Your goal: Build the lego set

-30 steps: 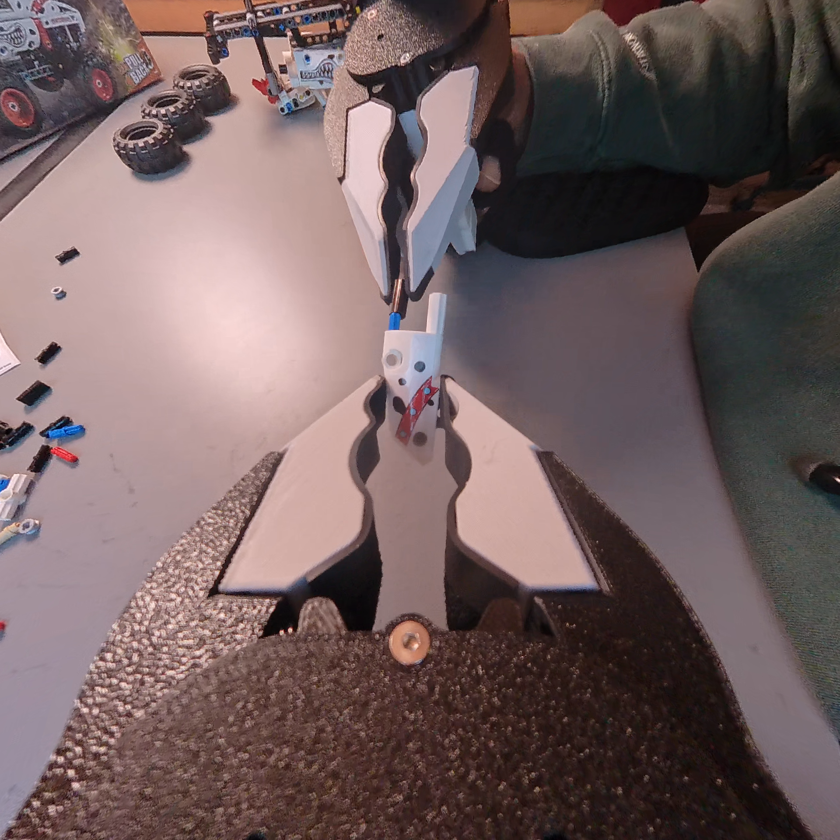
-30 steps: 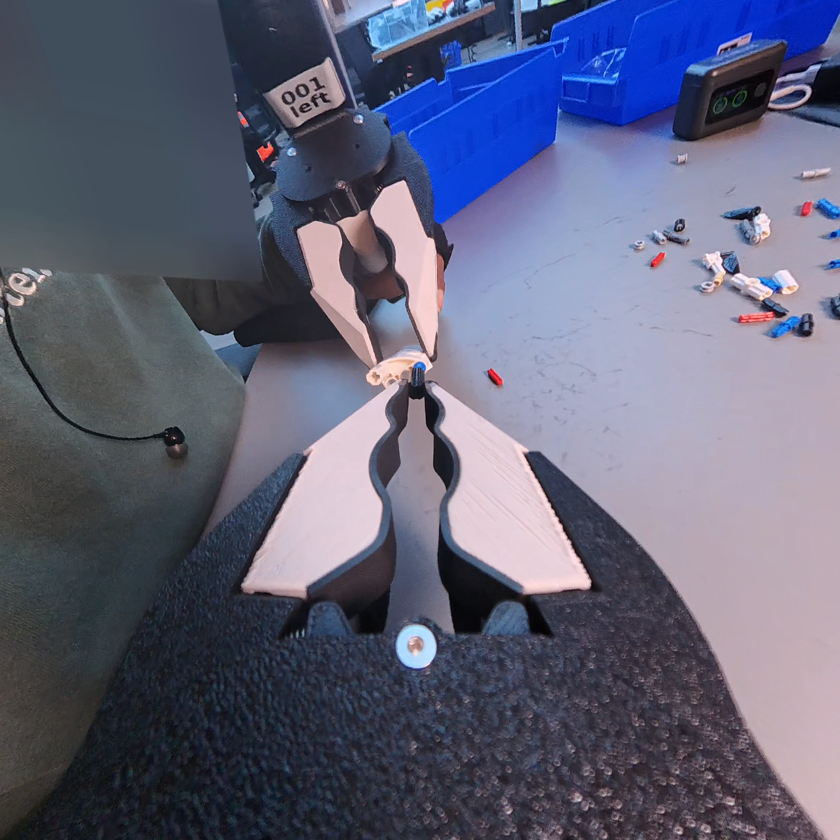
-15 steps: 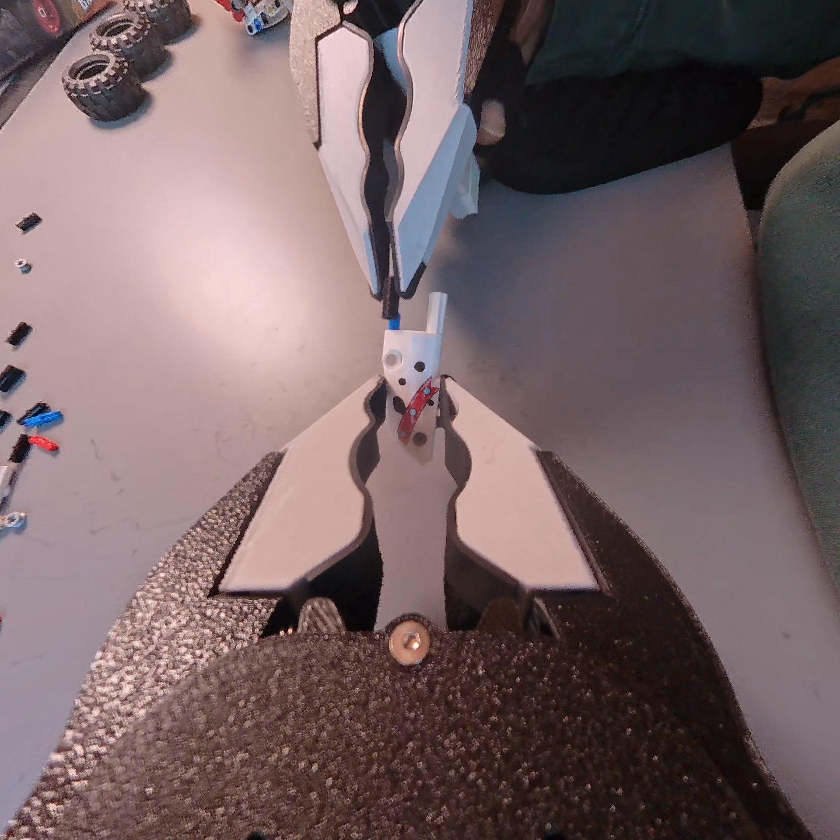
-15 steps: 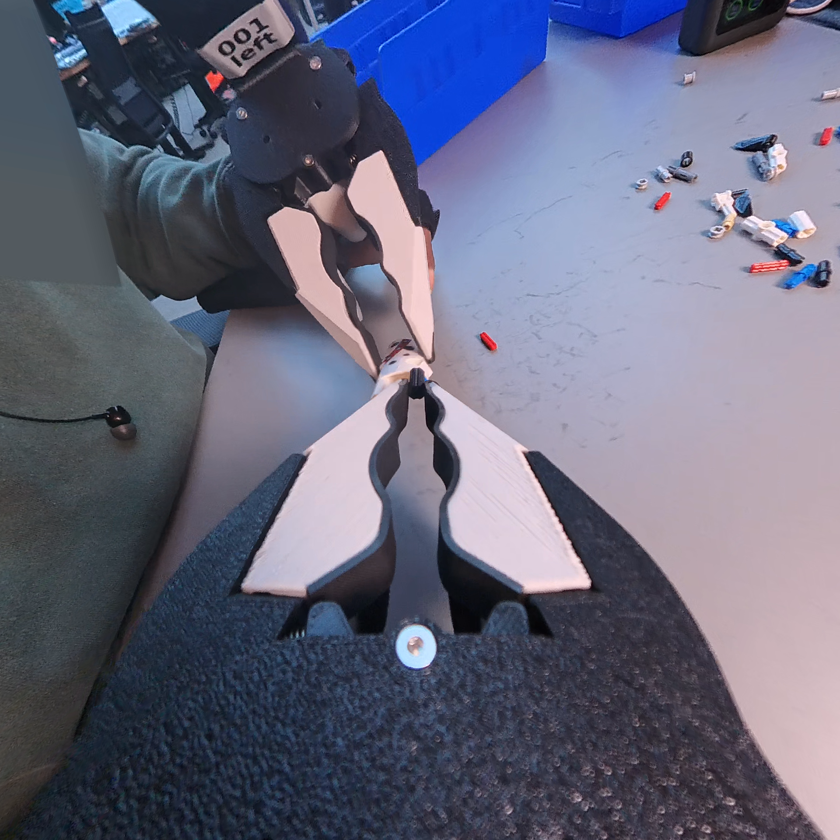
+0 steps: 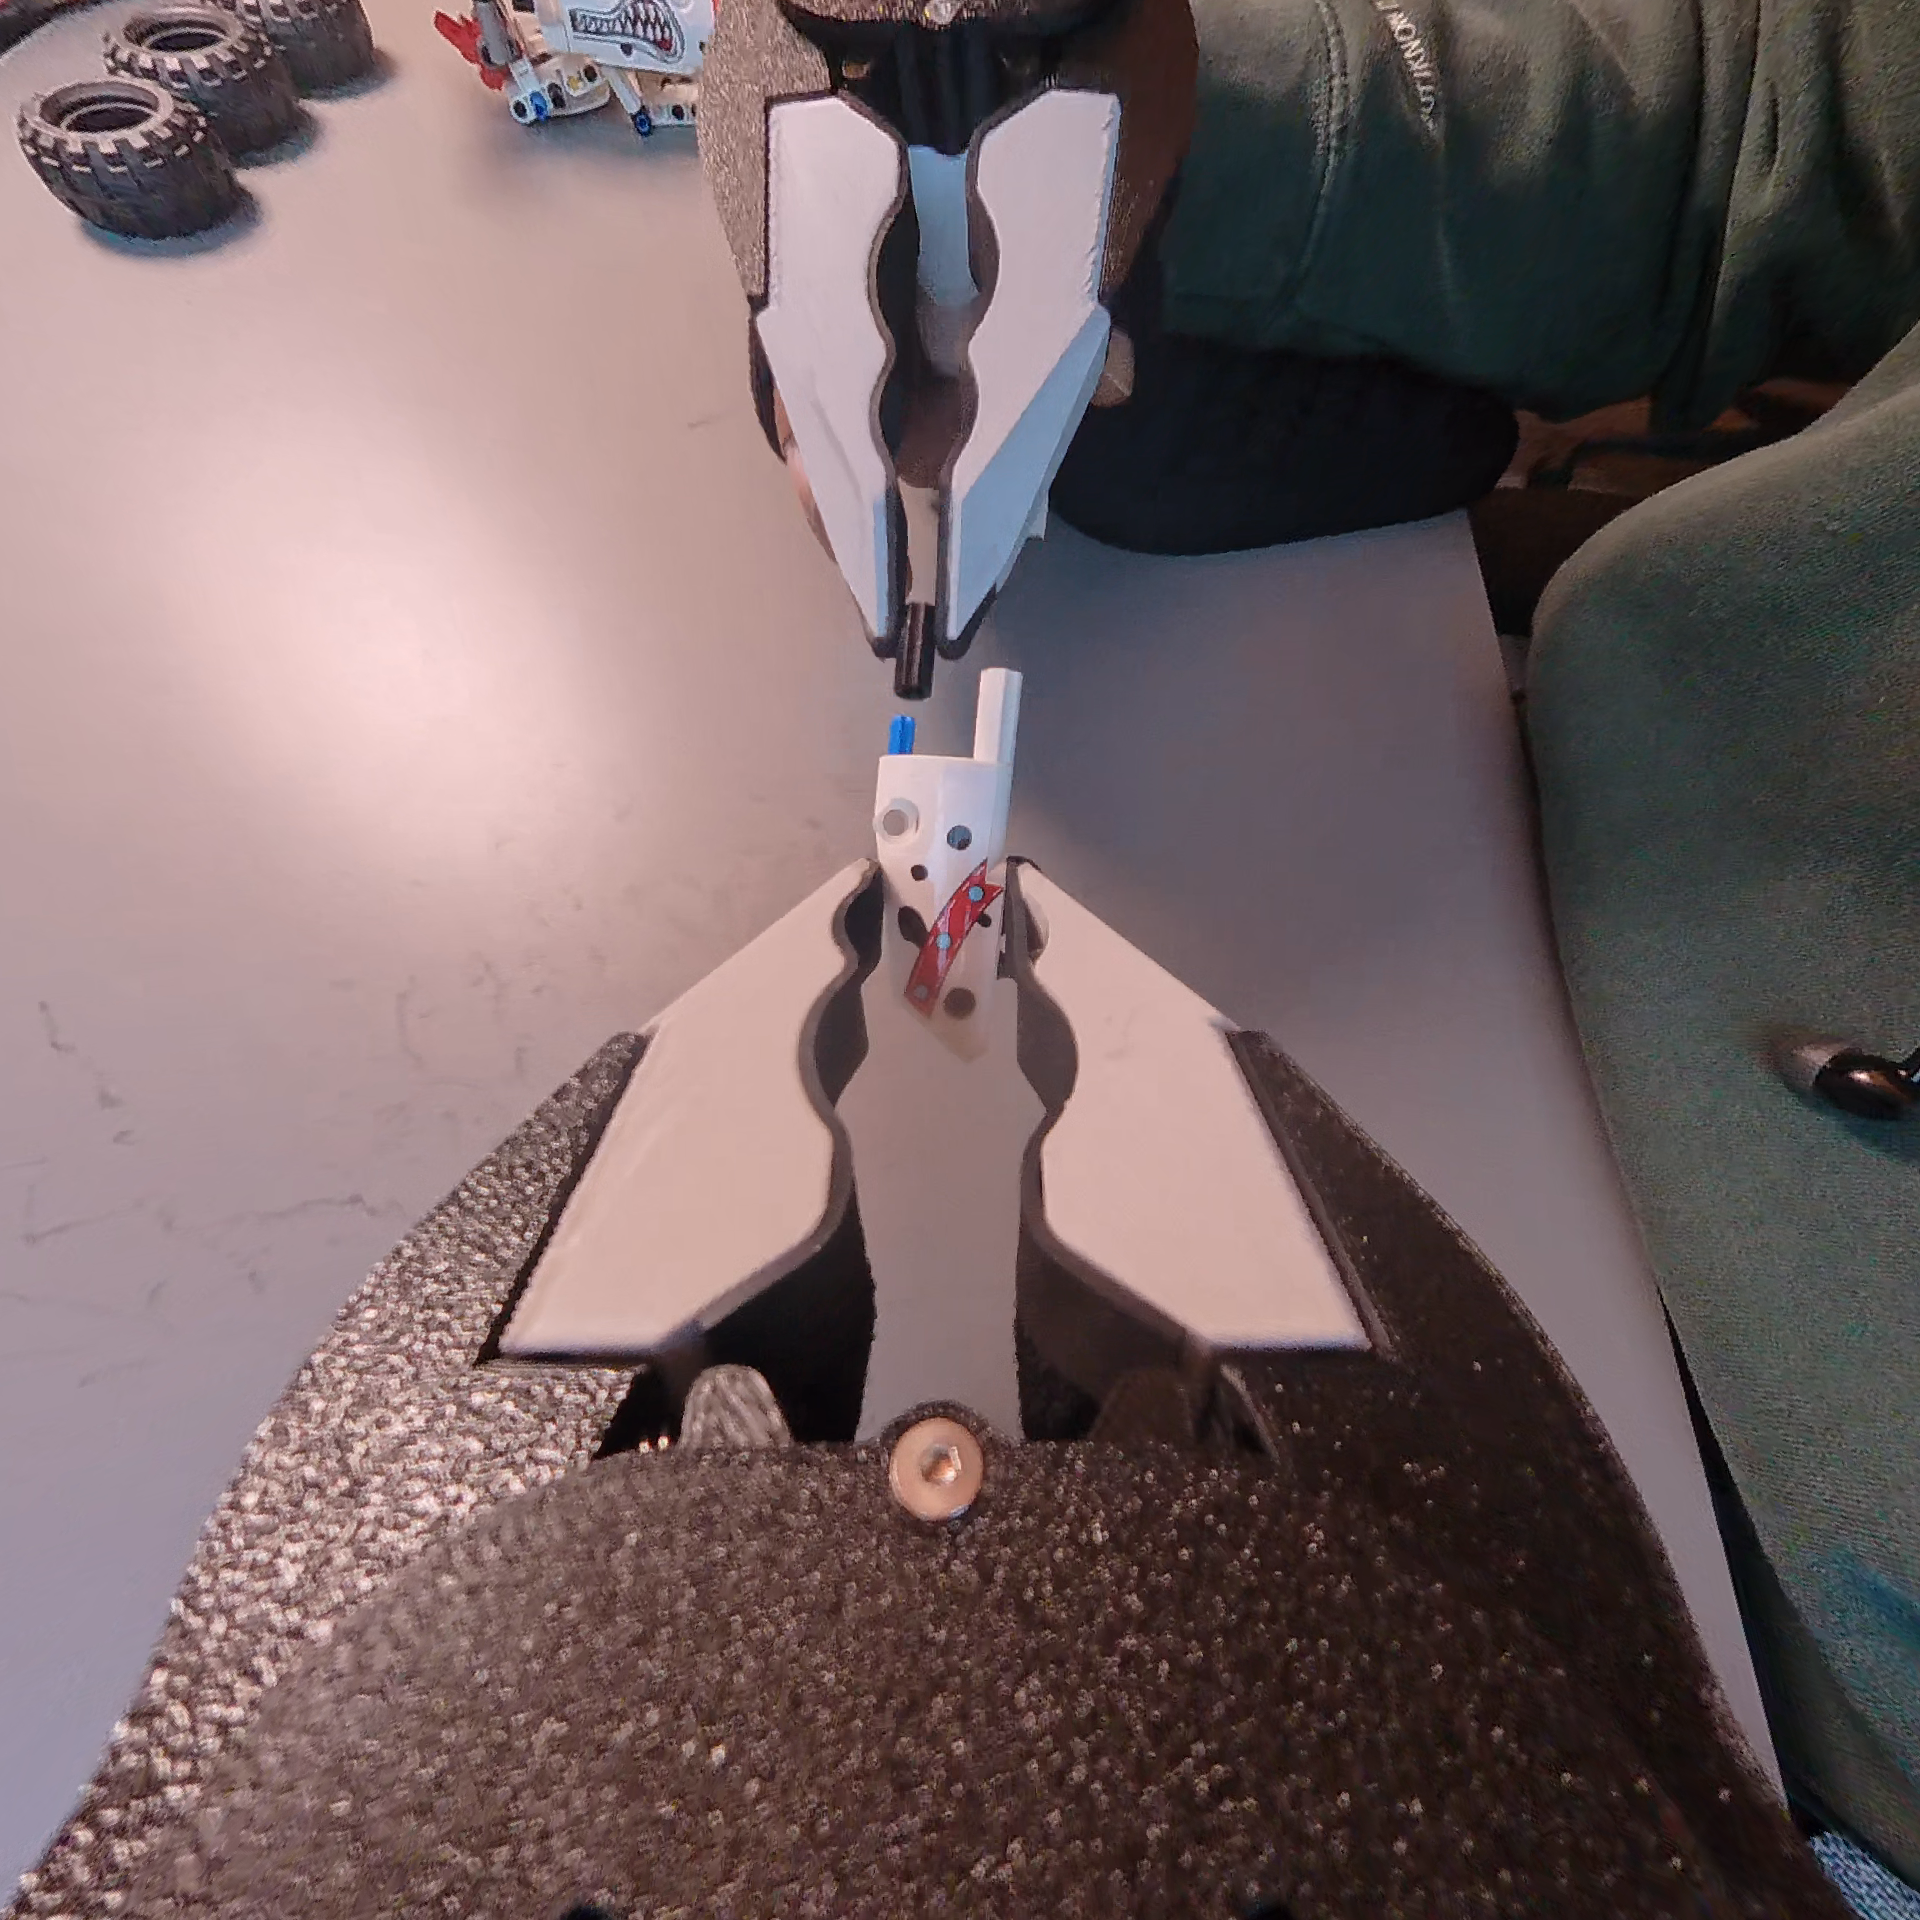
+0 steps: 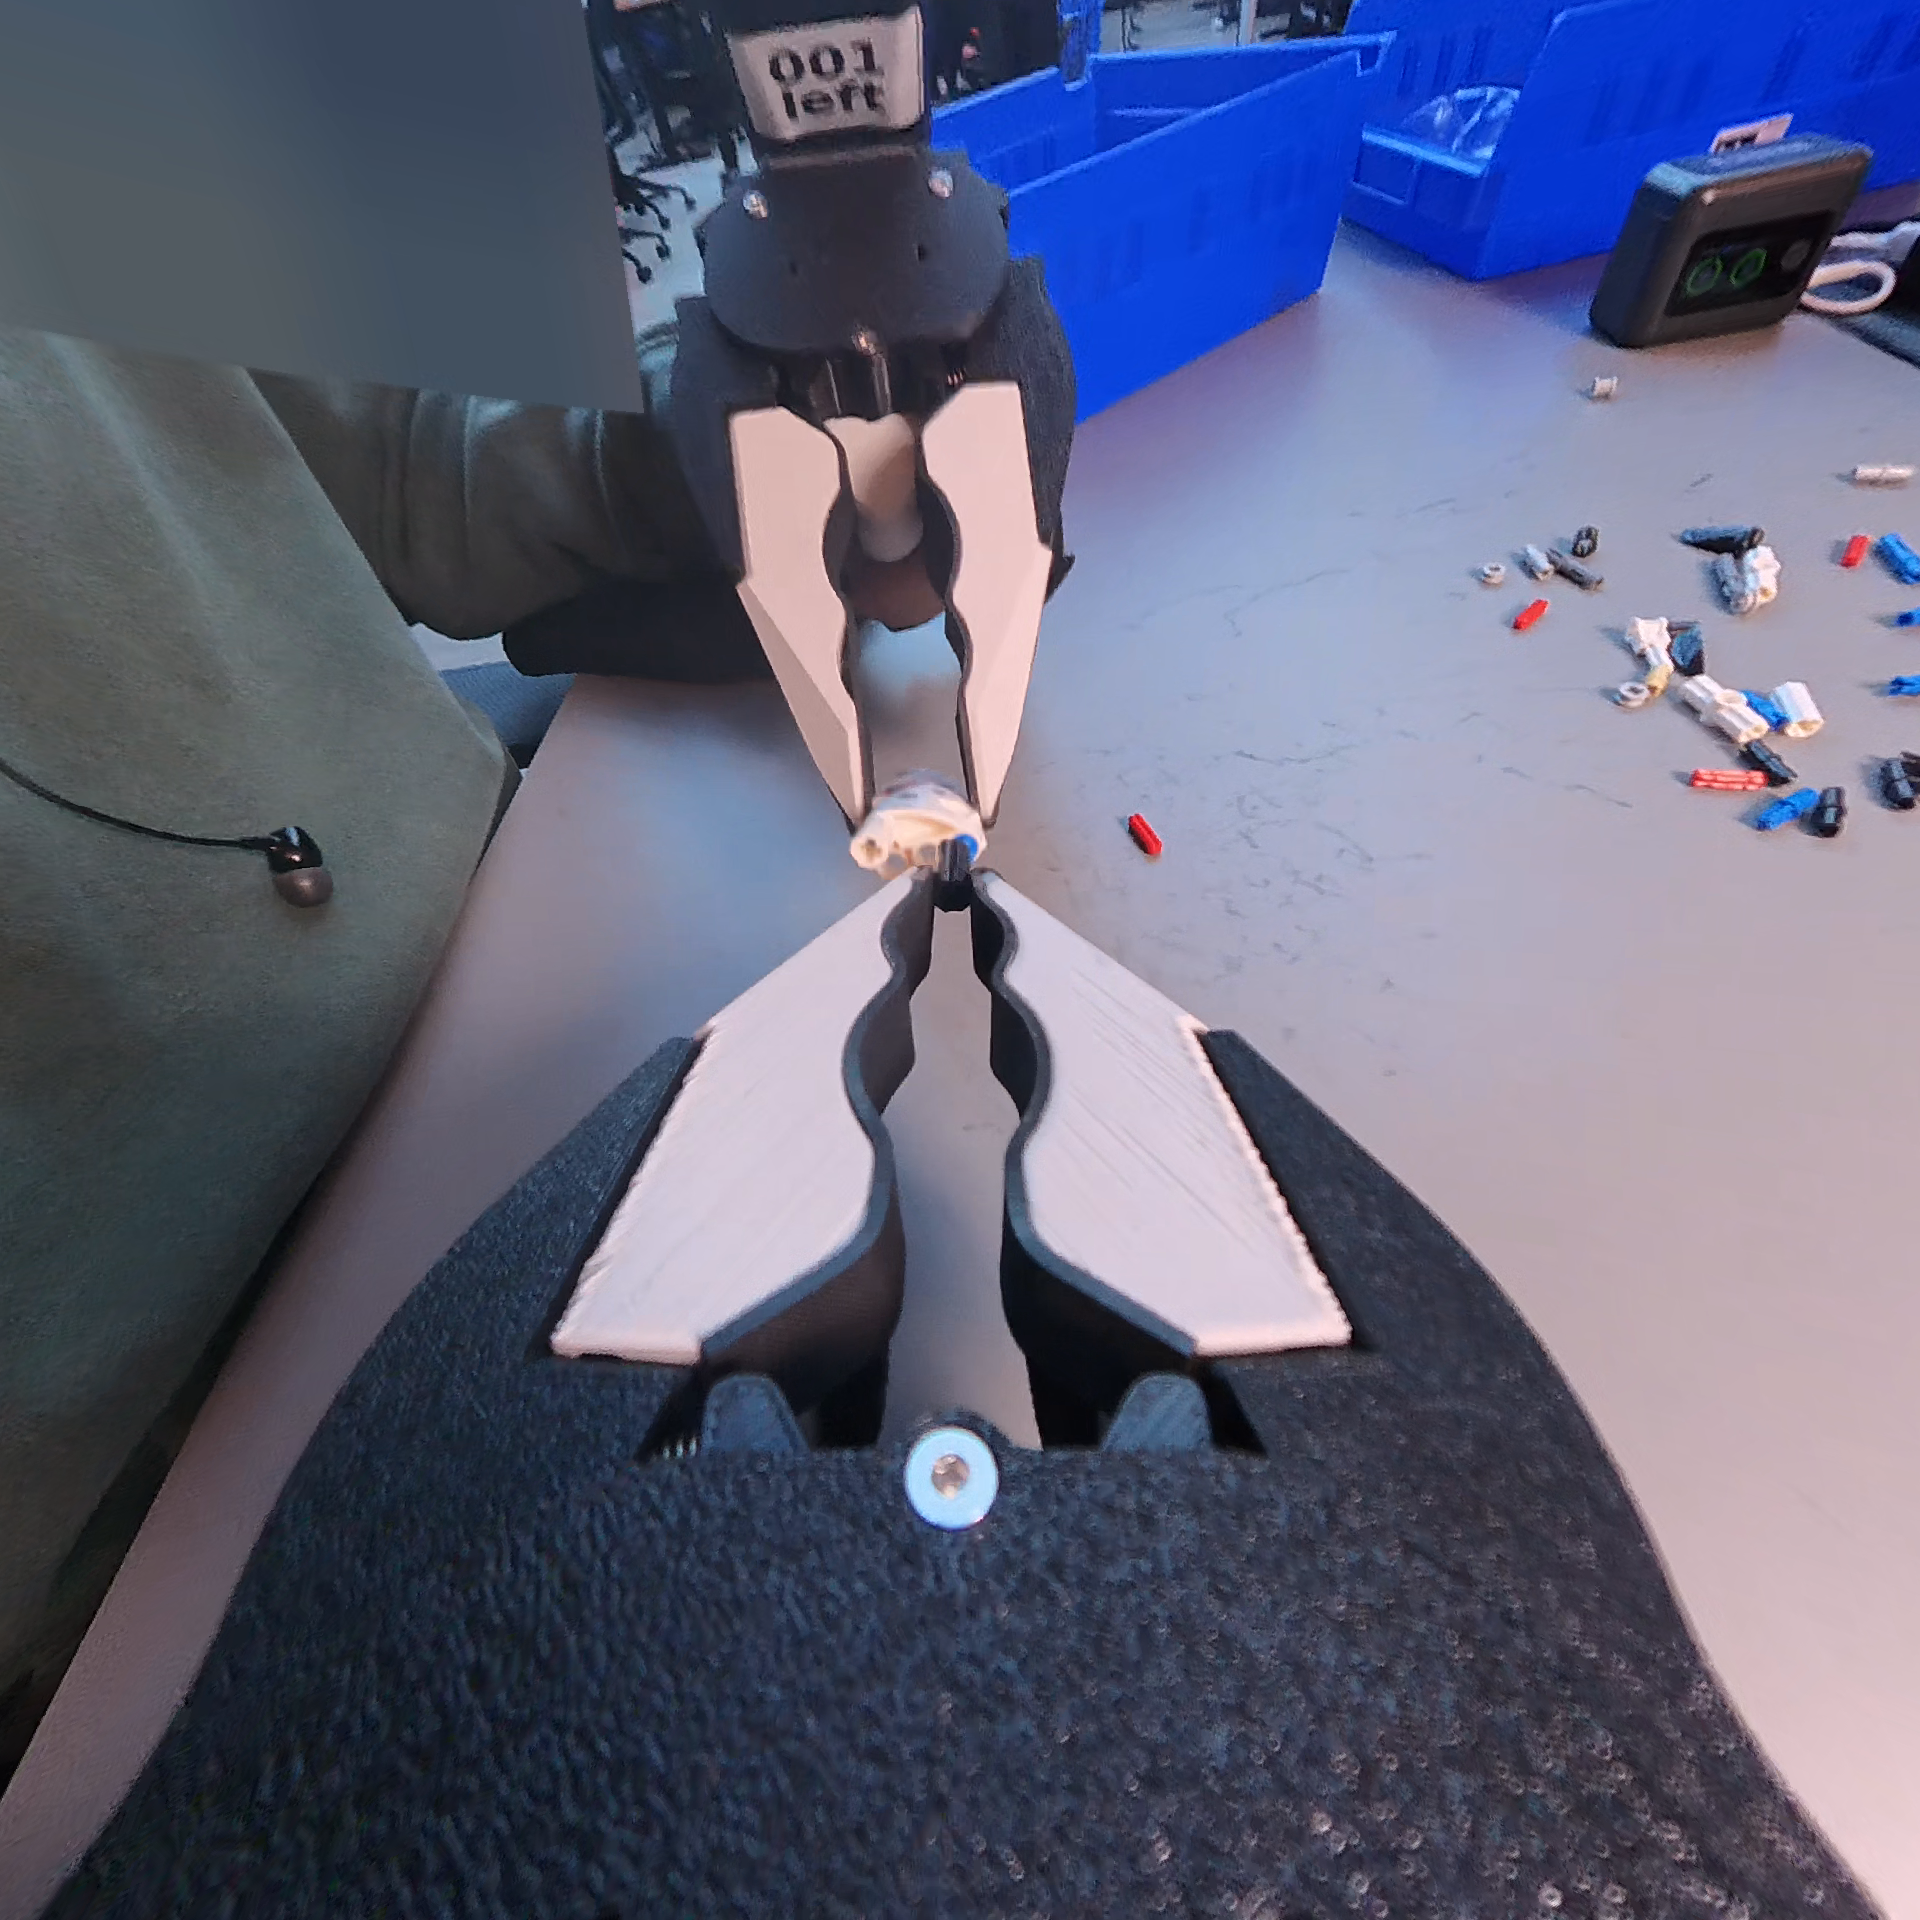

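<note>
My left gripper is shut on a white lego piece with holes and a red curved sticker. A short blue pin stands out of the piece's far end, beside a white stub. My right gripper faces it tip to tip and is shut on a small black pin, a small gap away from the blue pin. In the right wrist view, my right gripper holds the black pin just in front of the white piece held by the left gripper.
Black tyres and a partly built white model lie at the table's far side. Loose small parts and a red pin lie to the right. Blue bins and a black device stand behind. A person's green sleeve is close.
The right gripper pressed the black-and-blue part onto the white piece, then drew back a little. The blue pin now stays in the white piece; the black pin stays in the right gripper.
</note>
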`<state>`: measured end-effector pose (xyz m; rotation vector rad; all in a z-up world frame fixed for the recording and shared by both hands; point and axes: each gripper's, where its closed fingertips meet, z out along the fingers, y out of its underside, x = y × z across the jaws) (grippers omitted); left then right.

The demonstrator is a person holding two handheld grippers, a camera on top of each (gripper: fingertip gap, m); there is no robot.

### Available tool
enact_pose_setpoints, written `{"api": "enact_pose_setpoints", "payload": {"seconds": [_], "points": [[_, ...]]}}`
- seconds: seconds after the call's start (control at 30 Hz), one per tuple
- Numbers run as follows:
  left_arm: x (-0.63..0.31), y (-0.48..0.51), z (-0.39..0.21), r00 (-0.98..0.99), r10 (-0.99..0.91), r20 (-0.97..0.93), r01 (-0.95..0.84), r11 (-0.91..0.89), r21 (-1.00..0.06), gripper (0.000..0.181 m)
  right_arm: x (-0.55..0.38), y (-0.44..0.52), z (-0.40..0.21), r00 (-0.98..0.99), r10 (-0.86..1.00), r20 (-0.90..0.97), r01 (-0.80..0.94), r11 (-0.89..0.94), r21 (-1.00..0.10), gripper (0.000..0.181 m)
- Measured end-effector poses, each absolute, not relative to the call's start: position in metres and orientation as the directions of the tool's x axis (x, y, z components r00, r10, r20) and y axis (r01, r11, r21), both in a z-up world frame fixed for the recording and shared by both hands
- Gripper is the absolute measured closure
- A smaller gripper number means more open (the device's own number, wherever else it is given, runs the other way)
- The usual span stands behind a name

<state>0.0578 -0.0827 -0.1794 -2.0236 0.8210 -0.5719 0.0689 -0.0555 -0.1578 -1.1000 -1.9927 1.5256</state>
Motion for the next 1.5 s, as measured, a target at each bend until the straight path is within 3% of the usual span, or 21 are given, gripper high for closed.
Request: {"api": "enact_pose_setpoints", "payload": {"seconds": [0.7, 1.27, 1.5], "points": [[0.064, -0.088, -0.175, 0.651, -0.746, 0.142, -0.303, -0.428, -0.851, 0.159, 0.073, -0.06, -0.156, -0.639, 0.759, -0.124, 0.321, 0.117, -0.94, 0.175], [0.073, -0.101, -0.196, 0.586, -0.741, 0.328, -0.285, -0.567, -0.772, 0.159, 0.079, -0.073, -0.182, -0.685, 0.727, 0.033, 0.321, 0.343, -0.883, 0.175], [0.078, -0.103, -0.214, 0.591, -0.746, 0.305, -0.358, -0.582, -0.73, 0.16, 0.082, -0.077, -0.196, -0.708, 0.702, 0.078, 0.34, 0.435, -0.834, 0.176]]}}
